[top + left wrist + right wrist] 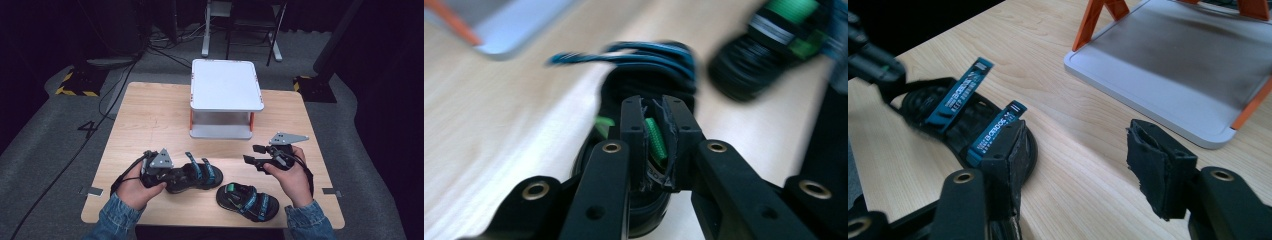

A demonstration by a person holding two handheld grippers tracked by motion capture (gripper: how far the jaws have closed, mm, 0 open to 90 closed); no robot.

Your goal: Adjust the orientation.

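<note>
Claws came first in the work, though the counter (150, 115) was the largest thing in the scene, a pale wooden top. At its far middle stood a white two-tier rack (226, 85) on orange legs, with both tiers bare. Near the person lay two black sandals with blue and green straps. The left sandal (192, 176) sat at the near left with its straps standing loose, and the right sandal (247, 201) lay just beside it, nearer the front edge. The left claw (161, 181) was pinched narrow on the heel end of the left sandal, a green tab showing between its pads (633, 131). The right claw (256, 156) hovered wide and empty over the counter, to the right of both sandals and near the rack's lower tier. By my reading the job had barely begun: one sandal was gripped but not yet on the rack, and the other lay untouched.
</note>
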